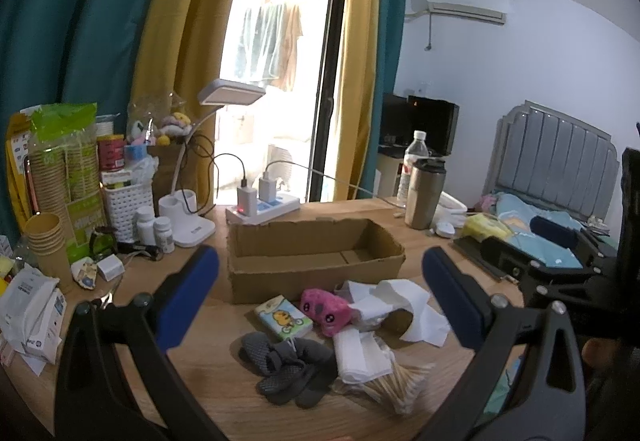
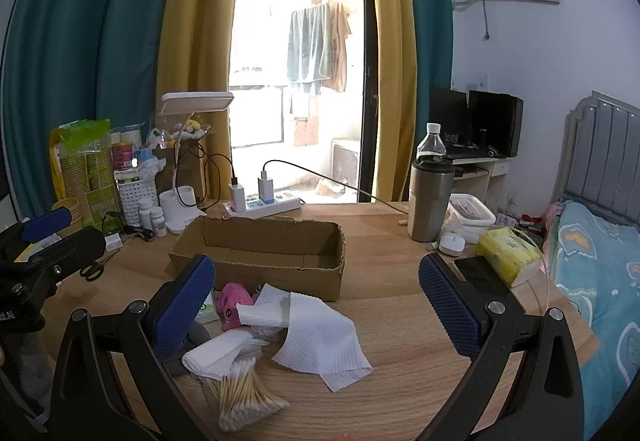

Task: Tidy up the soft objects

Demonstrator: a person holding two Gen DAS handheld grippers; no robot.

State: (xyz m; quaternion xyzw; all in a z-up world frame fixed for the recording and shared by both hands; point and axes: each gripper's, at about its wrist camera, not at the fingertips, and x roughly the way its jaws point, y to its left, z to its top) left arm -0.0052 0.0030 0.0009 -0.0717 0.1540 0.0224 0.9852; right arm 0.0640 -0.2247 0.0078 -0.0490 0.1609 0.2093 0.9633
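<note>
An empty open cardboard box (image 1: 316, 253) (image 2: 260, 253) stands mid-table. In front of it lie a pink plush toy (image 1: 325, 309) (image 2: 234, 305), a tissue pack with a cartoon print (image 1: 283, 321), grey socks (image 1: 286, 371), crumpled white paper towels (image 1: 394, 301) (image 2: 316, 337), a folded white cloth (image 1: 360, 359) (image 2: 218, 353) and a bag of cotton swabs (image 1: 396, 385) (image 2: 240, 395). My left gripper (image 1: 320, 291) is open and empty above the pile. My right gripper (image 2: 316, 301) is open and empty over the towels.
Power strip (image 1: 262, 207), desk lamp (image 1: 192, 201), bottles, basket and paper cups (image 1: 52, 185) crowd the back left. A steel tumbler (image 2: 430, 197), water bottle, yellow tissue pack (image 2: 508, 251) and phone sit right. Scissors (image 2: 92, 269) lie left. A bed (image 2: 600, 281) borders the table.
</note>
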